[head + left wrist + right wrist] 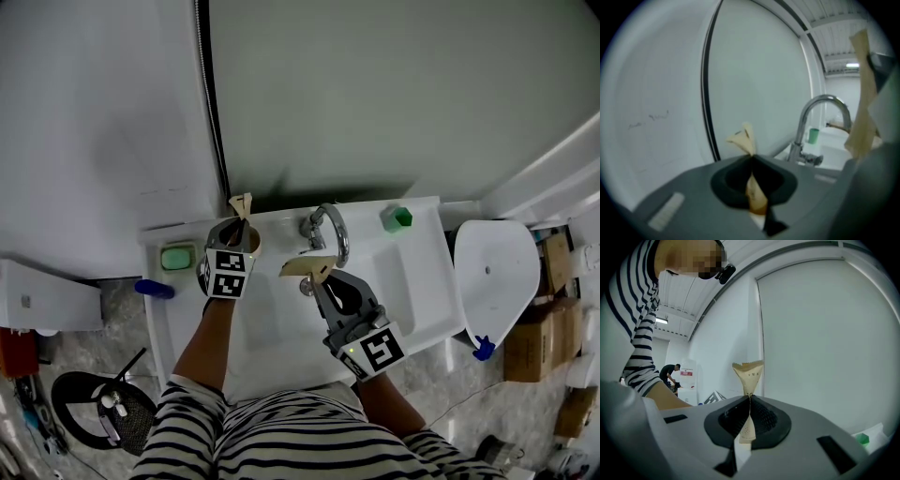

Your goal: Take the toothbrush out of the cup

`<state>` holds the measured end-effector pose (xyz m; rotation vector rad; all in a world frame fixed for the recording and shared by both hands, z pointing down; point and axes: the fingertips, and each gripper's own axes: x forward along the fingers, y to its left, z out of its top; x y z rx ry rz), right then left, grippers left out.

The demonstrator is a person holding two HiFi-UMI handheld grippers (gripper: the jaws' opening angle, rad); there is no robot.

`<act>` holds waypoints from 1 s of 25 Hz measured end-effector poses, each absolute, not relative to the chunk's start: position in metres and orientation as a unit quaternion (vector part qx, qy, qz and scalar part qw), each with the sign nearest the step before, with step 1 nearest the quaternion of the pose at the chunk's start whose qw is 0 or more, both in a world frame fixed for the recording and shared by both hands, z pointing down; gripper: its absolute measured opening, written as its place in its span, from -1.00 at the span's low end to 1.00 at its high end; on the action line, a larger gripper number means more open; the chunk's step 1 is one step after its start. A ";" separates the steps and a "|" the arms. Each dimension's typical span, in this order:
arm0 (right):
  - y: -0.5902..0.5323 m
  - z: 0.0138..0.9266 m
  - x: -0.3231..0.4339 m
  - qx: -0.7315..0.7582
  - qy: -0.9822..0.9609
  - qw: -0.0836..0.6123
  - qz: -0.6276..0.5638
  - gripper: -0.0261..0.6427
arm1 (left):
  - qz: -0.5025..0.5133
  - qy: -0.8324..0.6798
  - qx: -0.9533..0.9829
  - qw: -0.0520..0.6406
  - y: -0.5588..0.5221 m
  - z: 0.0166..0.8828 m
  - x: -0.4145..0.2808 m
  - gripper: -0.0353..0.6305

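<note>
My left gripper (240, 221) is over the sink's back left corner, shut on a tan paper-like strip (242, 203). In the left gripper view that strip (744, 138) is pinched between the jaws (751, 157) and flares out past the tips. A brownish rim (252, 243), perhaps the cup, shows just right of this gripper; the gripper hides most of it. My right gripper (319, 275) is near the tap, shut on a second tan paper piece (302, 266). In the right gripper view that printed piece (749, 371) fans out above the shut jaws (750, 396). I see no bare toothbrush.
A curved chrome tap (330, 230) stands at the back of the white sink (412, 281). A green bottle (397, 217) sits at its back right, a green soap box (176, 257) and a blue thing (155, 289) at the left. A white fixture (492, 272) stands to the right.
</note>
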<state>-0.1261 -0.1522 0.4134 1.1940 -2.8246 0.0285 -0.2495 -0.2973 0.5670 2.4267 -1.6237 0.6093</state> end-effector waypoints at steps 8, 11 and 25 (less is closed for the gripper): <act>-0.152 0.408 -0.135 0.387 -0.921 0.035 0.004 -0.89 | 0.167 -0.546 0.818 0.064 -0.287 0.538 -0.257 -0.86; -0.151 0.402 -0.139 0.387 -0.921 0.028 0.002 -0.89 | 0.146 -0.547 0.822 0.056 -0.283 0.521 -0.260 -0.86; -0.134 0.389 -0.149 0.390 -0.920 0.020 -0.023 -0.89 | 0.048 -0.550 0.834 0.002 -0.238 0.424 -0.277 -0.86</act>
